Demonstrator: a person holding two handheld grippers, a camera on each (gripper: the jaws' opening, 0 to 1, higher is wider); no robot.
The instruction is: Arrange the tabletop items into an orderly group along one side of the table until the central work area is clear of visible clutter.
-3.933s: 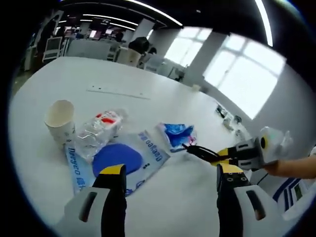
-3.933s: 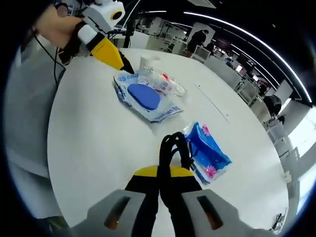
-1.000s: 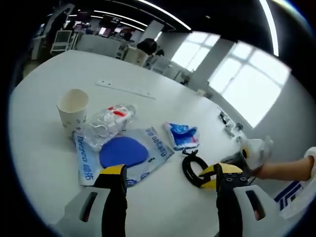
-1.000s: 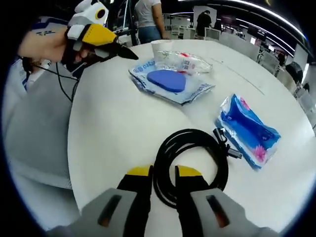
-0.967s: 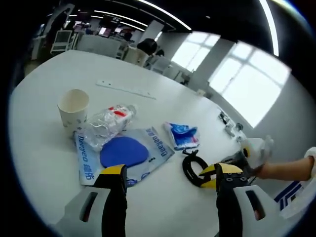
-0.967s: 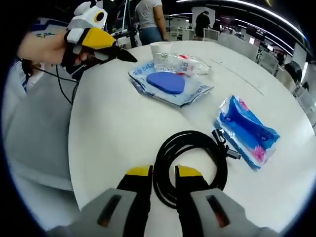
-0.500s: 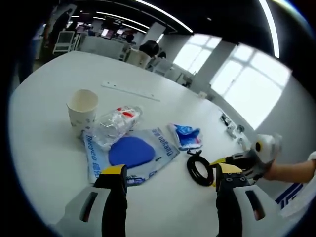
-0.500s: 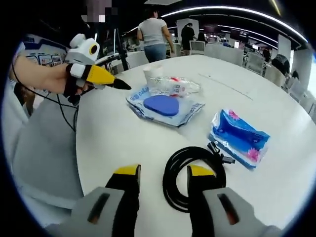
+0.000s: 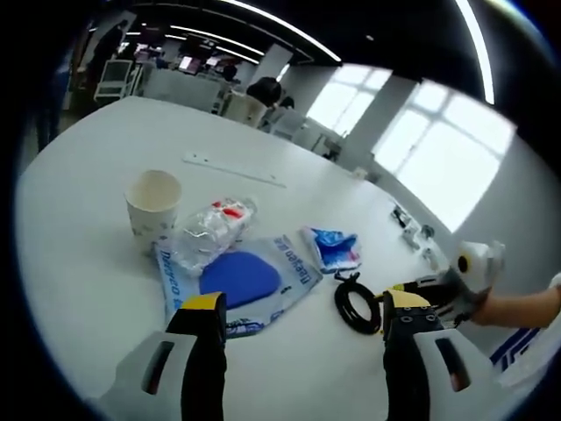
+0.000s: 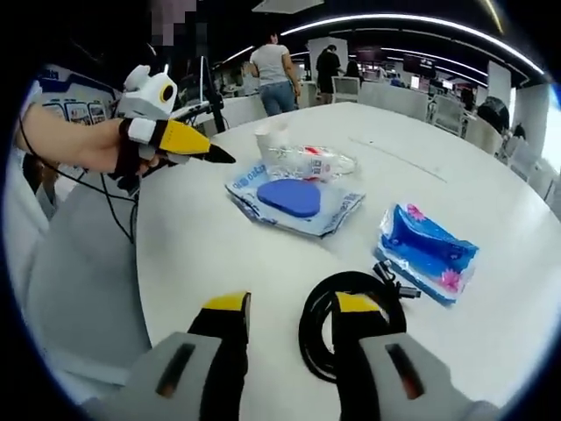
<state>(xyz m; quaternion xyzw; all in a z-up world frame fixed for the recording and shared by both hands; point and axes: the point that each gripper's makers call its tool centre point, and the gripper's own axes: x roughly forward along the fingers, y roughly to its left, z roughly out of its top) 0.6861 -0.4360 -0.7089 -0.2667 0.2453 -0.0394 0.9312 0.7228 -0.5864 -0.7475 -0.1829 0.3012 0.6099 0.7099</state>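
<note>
A: White laminate, one big round bench (image 9: 105, 289), and five bits of clutter sit on it in a loose row. Largest to smallest: one printed plastic pouch (image 9: 235, 282) with a blue pad inside, one crushed clear bottle (image 9: 209, 230) lying across the pouch's far-left corner, one blue tissue pack (image 9: 333, 248) to the right of the pouch, one coiled black cable (image 10: 346, 320), and one paper cup (image 9: 153, 202) standing upright at the far left, just beside the bottle.

B: And the two hand-held grippers?

A: The left hand-held gripper (image 9: 302, 307) hangs above the near edge of the pouch with its jaws wide apart and nothing between them. The right hand-held gripper (image 10: 285, 307) is spread too; the cable lies flat on the bench beyond and between its tips, gripped by neither jaw.

B: What could go wrong from here?

A: I judge the cable the main risk. It is a loose coil with a free plug end pointing at the tissue pack, so a pinch on a single loop may unwind it and drag the plug into the pack. The bottle is the second worry: it lies on its side, partly on slick plastic, and a pull on the pouch may roll it into the cup and tip it.

B: So is the middle clear?

A: Not yet; the pouch and bottle look closest to the centre.
</note>
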